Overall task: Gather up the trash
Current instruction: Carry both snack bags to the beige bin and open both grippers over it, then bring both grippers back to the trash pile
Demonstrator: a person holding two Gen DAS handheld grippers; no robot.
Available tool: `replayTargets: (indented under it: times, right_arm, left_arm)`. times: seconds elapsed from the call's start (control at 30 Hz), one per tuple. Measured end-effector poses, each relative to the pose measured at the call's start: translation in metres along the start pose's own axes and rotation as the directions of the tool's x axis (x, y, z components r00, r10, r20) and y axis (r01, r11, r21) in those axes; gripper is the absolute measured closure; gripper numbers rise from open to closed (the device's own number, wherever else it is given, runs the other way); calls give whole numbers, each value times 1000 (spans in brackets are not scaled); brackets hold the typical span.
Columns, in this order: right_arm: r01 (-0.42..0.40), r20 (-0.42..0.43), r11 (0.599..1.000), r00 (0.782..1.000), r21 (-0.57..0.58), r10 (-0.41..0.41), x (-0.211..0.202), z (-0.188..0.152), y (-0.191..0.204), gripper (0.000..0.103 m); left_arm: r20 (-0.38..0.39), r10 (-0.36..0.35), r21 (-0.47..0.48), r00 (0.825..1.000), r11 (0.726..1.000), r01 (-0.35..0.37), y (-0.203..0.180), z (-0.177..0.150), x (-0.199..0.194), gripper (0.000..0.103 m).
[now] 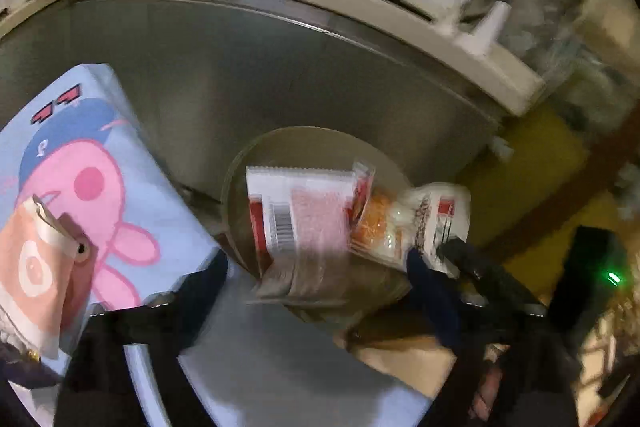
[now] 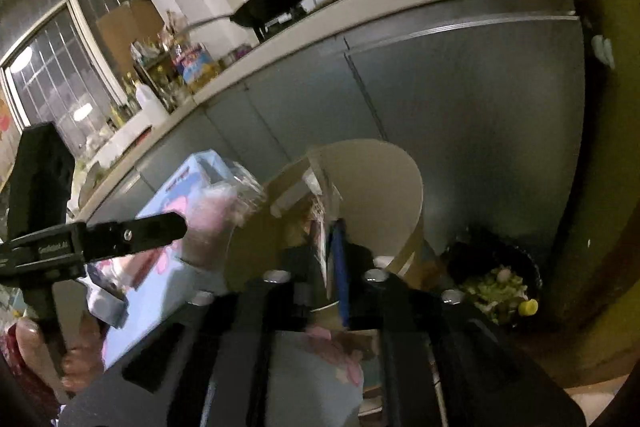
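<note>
Black gripper fingers are filling the bottom of both views, and between them the trash is being carried. From where I'm standing, the right gripper (image 2: 334,267) is pinching a crumpled noodle wrapper (image 1: 352,215) by one end, its jaws closed almost flat on the thin plastic; in the left wrist view that same gripper is reaching in from the right, its tips on the wrapper's white end. The wrapper is hanging over the round stool (image 1: 280,143), just beside the blue cartoon-pig box (image 1: 100,163), in front of the grey cabinet doors (image 1: 240,67).

The left gripper (image 2: 176,227) is hovering near the box with its jaws standing wide apart, holding nothing that I can make out.

Low on the floor to the right, a dark trash bin (image 2: 496,287) with green scraps and a yellow cap inside is waiting, well apart from the stool.

To my eye the step in hand is carrying the wrapper to that bin. Doing it well probably means keeping the pinch firm, since the film looks slippery and loose, swinging clear of the stool's edge, and letting go only once directly above the bin's mouth.
</note>
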State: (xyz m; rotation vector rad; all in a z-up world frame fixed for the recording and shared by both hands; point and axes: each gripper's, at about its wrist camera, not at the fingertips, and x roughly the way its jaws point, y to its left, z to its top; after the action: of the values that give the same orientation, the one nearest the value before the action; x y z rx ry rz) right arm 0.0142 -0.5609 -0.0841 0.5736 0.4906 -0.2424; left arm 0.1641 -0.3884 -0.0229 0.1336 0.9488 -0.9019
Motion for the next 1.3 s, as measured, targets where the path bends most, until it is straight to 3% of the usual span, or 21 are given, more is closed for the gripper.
replayTargets:
  times: [0.07,0.1,0.37,0.57,0.8,1.03,1.1,1.2,1.3]
  right_arm:
    - [-8,5,1000,1000,12,8,0,1,-1,59]
    - [-7,22,1000,1000,12,7,-2,2,0,57]
    - [-35,63,999,997,-7,35,-24,-6,19,57]
    - [-108,56,994,992,-14,109,-46,-20,53,57]
    - [-204,-52,977,978,-56,201,-45,-51,106,57]
    - [-314,-209,945,934,-95,289,-32,-89,166,58]
    - [-355,-268,930,909,-94,320,-25,-101,186,59]
    - [-410,-335,905,873,-111,355,-14,-114,217,62]
    - [-457,-392,879,839,-134,377,0,-125,249,69]
  left_arm:
    - [-3,5,-16,1000,1000,-5,5,1,3,16]
    - [1,-5,-34,1000,999,5,8,3,2,16]
    - [108,7,-25,994,1000,-4,3,-11,-48,16]
    - [186,47,29,981,998,-54,-2,-58,-108,16]
    - [231,97,41,968,993,-109,14,-119,-165,16]
    - [225,157,-56,961,987,-148,58,-181,-211,16]
    - [213,170,-109,962,983,-149,76,-200,-222,16]
    - [198,187,-219,962,965,-142,112,-227,-240,16]
    - [198,208,-346,958,929,-130,150,-245,-256,16]
